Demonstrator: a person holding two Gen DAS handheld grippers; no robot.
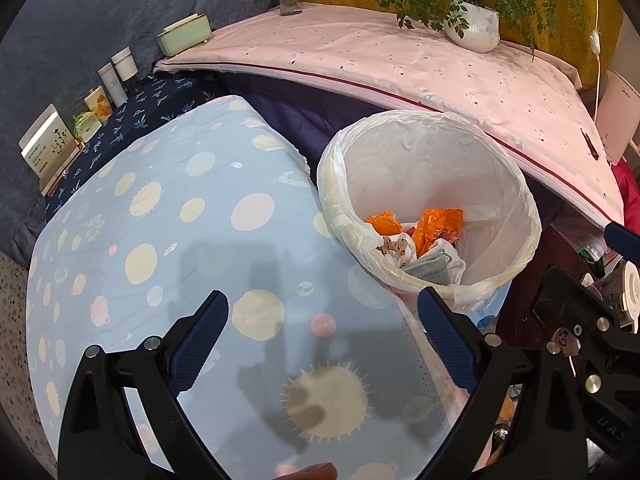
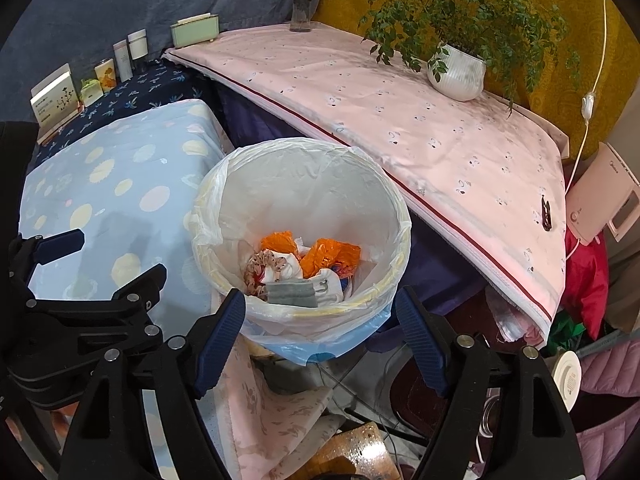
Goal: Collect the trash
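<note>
A bin (image 2: 400, 240) lined with a white plastic bag holds orange wrappers (image 2: 332, 256), a grey piece (image 2: 290, 292) and crumpled patterned paper (image 2: 260, 268). My right gripper (image 2: 320, 296) hovers over the bin's near rim, open, with nothing held between its blue pads. My left gripper (image 1: 323, 296) stands open over the blue dotted cloth (image 1: 180, 208), left of the bin (image 1: 500, 168), and is empty. In the right wrist view the left gripper (image 2: 108, 256) shows at the left edge. A blue fingertip of the right gripper (image 1: 620, 236) shows at the right edge of the left wrist view.
Behind the bin runs a pink-covered table (image 2: 400, 112) with a potted plant (image 2: 456, 72) and a glass vase (image 2: 304, 8). A green box (image 2: 196, 30), jars and cartons line a dark blue ledge (image 2: 152, 84). A white heater (image 2: 604, 204), cable and floor clutter sit at right.
</note>
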